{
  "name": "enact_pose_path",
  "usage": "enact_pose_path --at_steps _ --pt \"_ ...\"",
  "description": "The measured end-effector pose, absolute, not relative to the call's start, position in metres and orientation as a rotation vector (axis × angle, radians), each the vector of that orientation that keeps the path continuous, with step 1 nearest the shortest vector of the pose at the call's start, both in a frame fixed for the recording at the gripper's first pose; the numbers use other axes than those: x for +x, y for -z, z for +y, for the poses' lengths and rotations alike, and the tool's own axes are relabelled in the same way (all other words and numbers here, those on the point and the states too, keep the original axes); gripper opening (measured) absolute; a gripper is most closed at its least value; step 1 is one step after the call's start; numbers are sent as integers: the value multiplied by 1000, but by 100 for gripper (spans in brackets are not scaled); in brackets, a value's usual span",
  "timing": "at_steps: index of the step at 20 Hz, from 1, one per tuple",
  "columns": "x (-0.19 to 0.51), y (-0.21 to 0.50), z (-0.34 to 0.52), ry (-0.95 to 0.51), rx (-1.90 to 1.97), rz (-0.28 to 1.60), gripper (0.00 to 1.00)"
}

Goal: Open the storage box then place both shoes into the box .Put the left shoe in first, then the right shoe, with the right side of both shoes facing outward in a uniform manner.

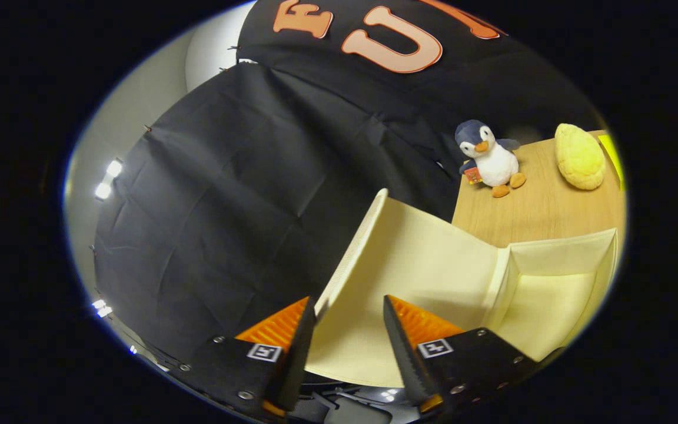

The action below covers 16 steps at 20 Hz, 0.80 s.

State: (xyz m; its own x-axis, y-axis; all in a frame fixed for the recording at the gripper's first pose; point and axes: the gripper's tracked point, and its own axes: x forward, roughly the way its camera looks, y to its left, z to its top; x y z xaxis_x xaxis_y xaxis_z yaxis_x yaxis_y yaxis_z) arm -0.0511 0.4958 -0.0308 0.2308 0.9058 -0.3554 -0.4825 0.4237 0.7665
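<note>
Gripper stood partly open, its fingers straddling the raised lid of the storage box without visibly pinching it. Opening step seemingly in hand. Box interior lay just ahead, empty. Next: swing the lid fully back, then fetch the left shoe. Beyond on the surface: penguin toy.

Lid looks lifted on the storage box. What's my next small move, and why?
Probably release the lid and back away. It already stands raised, with the cream storage box open beside it, and no shoe is inside yet. The gripper has its fingers apart, with the lid's edge by one finger; whether it still touches I cannot tell.
</note>
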Motion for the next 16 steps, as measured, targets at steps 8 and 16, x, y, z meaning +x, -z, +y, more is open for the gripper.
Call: enact_pose_path --at_steps 8,16 --pt "5 80 398 -727 389 760 98" --pt "28 121 222 -376 237 648 98"
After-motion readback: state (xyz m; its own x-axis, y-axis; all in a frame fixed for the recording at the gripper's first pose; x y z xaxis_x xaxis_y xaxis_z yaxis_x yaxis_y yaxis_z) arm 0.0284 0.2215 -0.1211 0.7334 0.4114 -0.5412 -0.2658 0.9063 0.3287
